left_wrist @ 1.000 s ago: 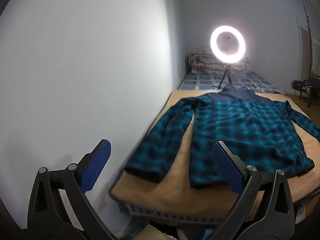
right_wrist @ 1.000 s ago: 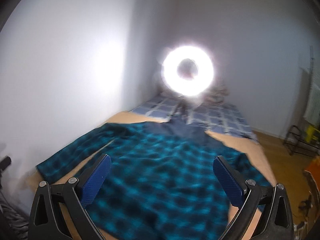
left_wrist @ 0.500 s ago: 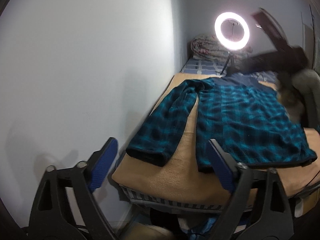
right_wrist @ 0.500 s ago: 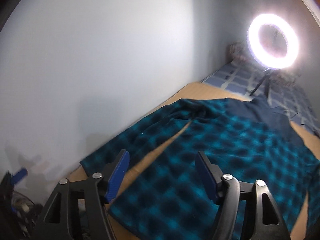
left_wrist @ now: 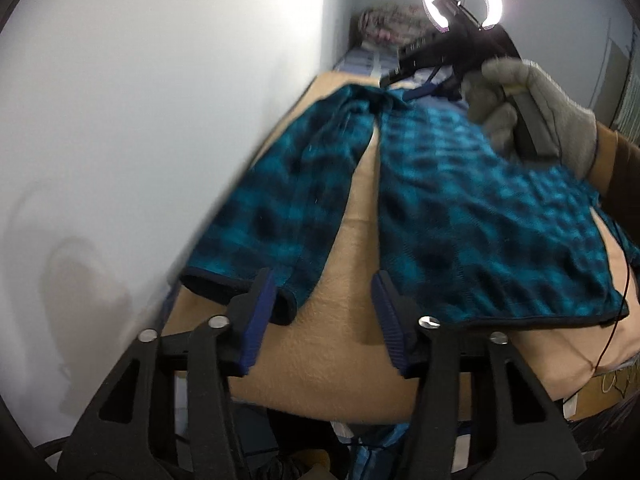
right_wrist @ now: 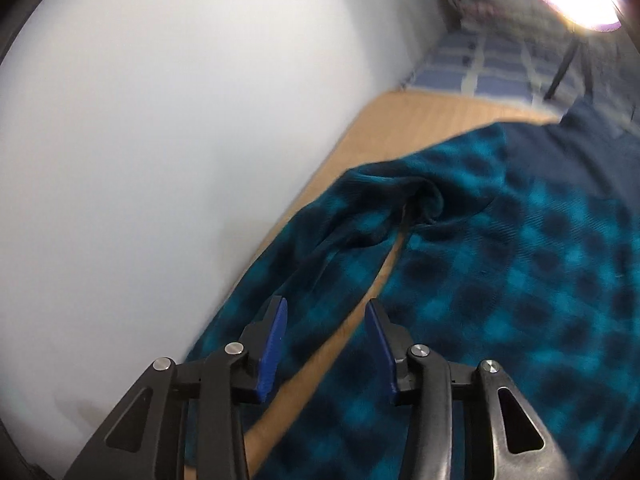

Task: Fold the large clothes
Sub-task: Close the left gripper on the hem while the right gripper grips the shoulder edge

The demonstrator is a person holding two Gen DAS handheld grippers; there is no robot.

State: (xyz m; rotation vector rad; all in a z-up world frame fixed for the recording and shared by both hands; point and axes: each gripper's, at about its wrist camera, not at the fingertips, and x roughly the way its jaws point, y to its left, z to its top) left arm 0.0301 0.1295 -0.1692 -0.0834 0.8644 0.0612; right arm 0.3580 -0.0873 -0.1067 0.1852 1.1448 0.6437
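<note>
Closing, unclenched and grasping nothing: left tool (left_wrist: pixel 320 316) above shirt (left_wrist: pixel 480 216) cuff, right tool (right_wrist: pixel 326 344) above its sleeve.

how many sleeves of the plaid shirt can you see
1. The left-hand sleeve lies along the wall side of the bed, its cuff near the bed's front edge. The other sleeve is hidden behind the gloved hand.
</note>
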